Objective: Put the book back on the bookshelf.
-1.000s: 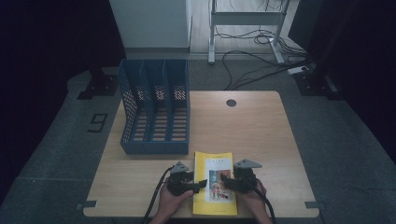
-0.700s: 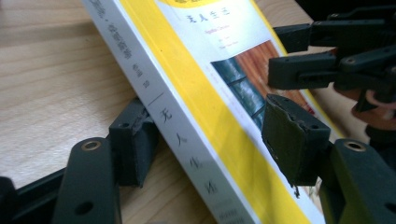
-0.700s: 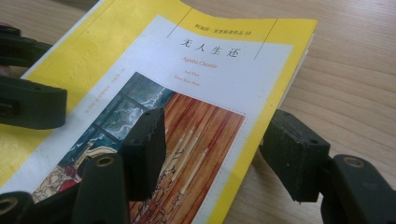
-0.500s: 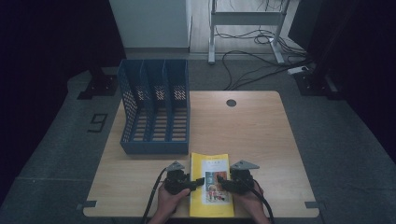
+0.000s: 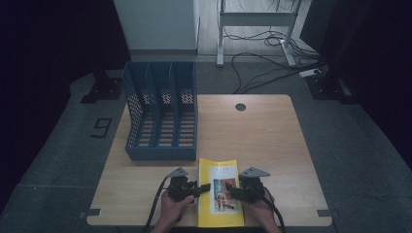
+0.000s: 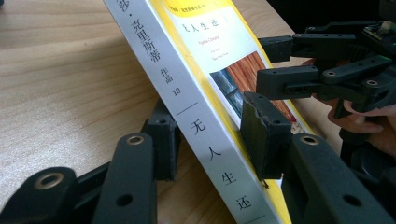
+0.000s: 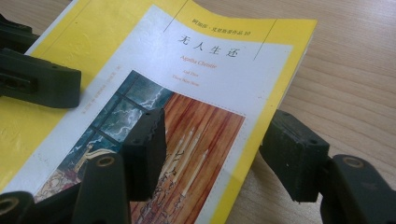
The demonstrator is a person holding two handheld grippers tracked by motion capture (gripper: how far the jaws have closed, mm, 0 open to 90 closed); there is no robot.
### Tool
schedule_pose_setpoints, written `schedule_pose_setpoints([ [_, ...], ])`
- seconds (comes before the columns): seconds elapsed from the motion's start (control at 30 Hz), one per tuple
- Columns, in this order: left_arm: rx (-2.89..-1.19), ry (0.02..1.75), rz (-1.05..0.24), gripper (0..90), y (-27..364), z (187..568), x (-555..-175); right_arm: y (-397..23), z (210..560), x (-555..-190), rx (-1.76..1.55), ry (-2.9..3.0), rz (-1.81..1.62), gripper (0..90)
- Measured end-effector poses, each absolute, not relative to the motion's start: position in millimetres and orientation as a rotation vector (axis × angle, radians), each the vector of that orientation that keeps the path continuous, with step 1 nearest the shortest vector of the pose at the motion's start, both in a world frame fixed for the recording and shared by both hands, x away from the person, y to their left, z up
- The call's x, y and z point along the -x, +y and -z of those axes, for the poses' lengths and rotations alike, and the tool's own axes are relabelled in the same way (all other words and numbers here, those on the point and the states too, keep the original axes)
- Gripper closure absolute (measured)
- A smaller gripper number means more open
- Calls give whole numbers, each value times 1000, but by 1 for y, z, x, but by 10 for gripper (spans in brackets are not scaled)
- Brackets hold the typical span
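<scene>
The yellow paperback book with a picture on its cover (image 5: 221, 191) lies flat at the near edge of the pale wooden counter (image 5: 262, 131), not yet lifted, so nearly all the work seems still ahead. The left hand-held gripper (image 5: 201, 187) straddles the white spine, its jaws having just been closing on it, one pad over the cover and one below; whether they already pinch I cannot tell. The right hand-held gripper (image 5: 231, 190) brackets the opposite edge, jaws moderately wide, apparently not pressing. Just beyond stands an empty blue perforated plastic three-slot file rack (image 5: 163, 116), a likely destination, with nothing in the way.
</scene>
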State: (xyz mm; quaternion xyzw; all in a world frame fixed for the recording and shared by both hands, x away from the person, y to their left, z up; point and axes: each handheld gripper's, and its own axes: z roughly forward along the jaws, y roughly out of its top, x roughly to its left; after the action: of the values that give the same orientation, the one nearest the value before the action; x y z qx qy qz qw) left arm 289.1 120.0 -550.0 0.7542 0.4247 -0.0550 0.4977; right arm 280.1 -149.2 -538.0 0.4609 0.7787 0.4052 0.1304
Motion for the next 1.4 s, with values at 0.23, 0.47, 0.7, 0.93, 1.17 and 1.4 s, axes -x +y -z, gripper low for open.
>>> schedule_pose_setpoints([
  [0.23,-1831,979,56,605,117,542,-282,-153,537,-281,-1365,2254,-1230,389],
  [0.47,-1829,940,29,619,117,539,-278,-156,537,-282,-1375,2261,-1287,366],
  [0.7,-1832,888,9,634,116,533,-274,-158,538,-285,-1402,2253,-1350,257],
  [0.93,-1827,884,16,640,116,532,-274,-161,542,-289,-1419,2268,-1394,242],
  [1.17,-1812,880,23,642,117,531,-273,-162,539,-287,-1421,2249,-1412,257],
  [1.4,-1800,862,21,652,116,527,-271,-163,529,-283,-1379,2200,-1504,308],
])
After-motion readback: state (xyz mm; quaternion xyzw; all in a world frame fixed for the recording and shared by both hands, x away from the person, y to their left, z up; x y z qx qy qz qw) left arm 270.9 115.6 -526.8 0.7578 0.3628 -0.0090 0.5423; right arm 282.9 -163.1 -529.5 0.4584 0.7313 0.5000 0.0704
